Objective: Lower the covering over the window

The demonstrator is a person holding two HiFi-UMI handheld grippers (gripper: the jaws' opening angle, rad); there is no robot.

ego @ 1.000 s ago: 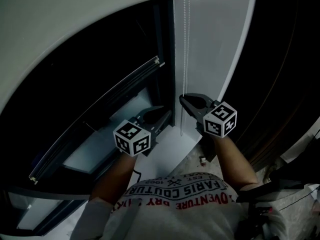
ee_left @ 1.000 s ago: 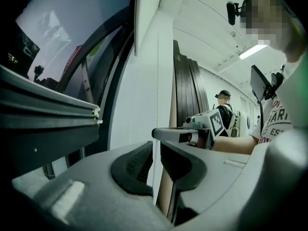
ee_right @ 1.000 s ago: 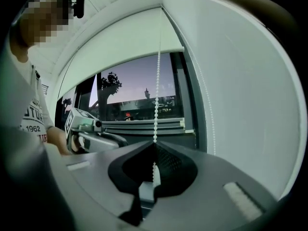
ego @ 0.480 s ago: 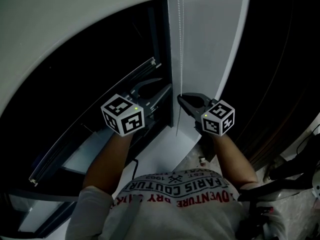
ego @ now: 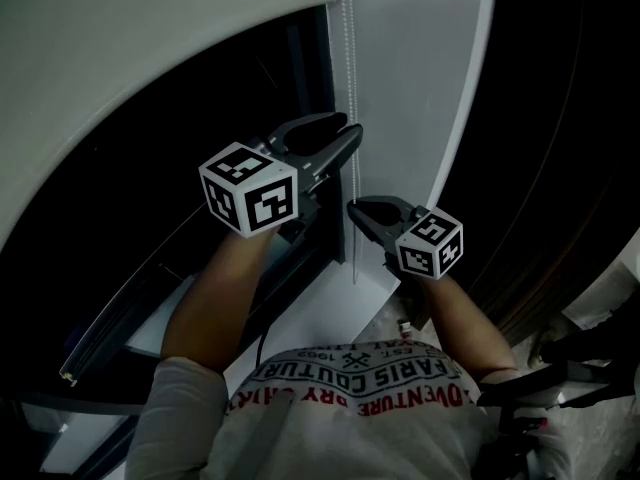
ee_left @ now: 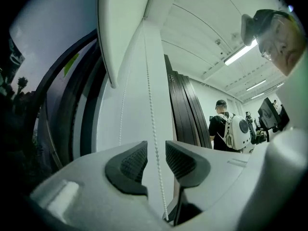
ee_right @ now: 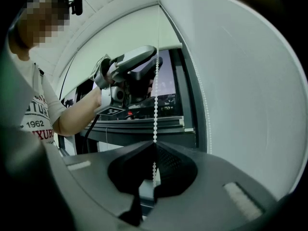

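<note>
**Bead Chain: Lower Grip Clamped, Upper Grip Released**

The roller blind [ego: 150, 48] fills the upper left of the head view as a pale curved sheet. The dark window glass [ego: 140, 218] below its lower edge is uncovered. The bead chain [ego: 349, 58] hangs from the top centre of the frame, along the right post of the window frame and beside the white wall panel [ego: 420, 98].

Left tongs [ego: 346, 131]: located at frame centre, above the right tongs. The jaws have just been opening and now stand apart. In the left gripper view, one strand of the bead chain [ee_left: 152, 105] runs down through the gap between the pads [ee_left: 132, 162], and neither pad presses on it. A second strand hangs further left. State: released.

Right tongs [ego: 358, 209]: located just below and to the right of the left tongs. In the right gripper view, the jaws meet on the bead chain [ee_right: 155, 95], which enters from above and emerges below the pads. State: clenched on the chain.

A person with a white backpack [ee_left: 230, 131] stands at the right of the left gripper view.
</note>
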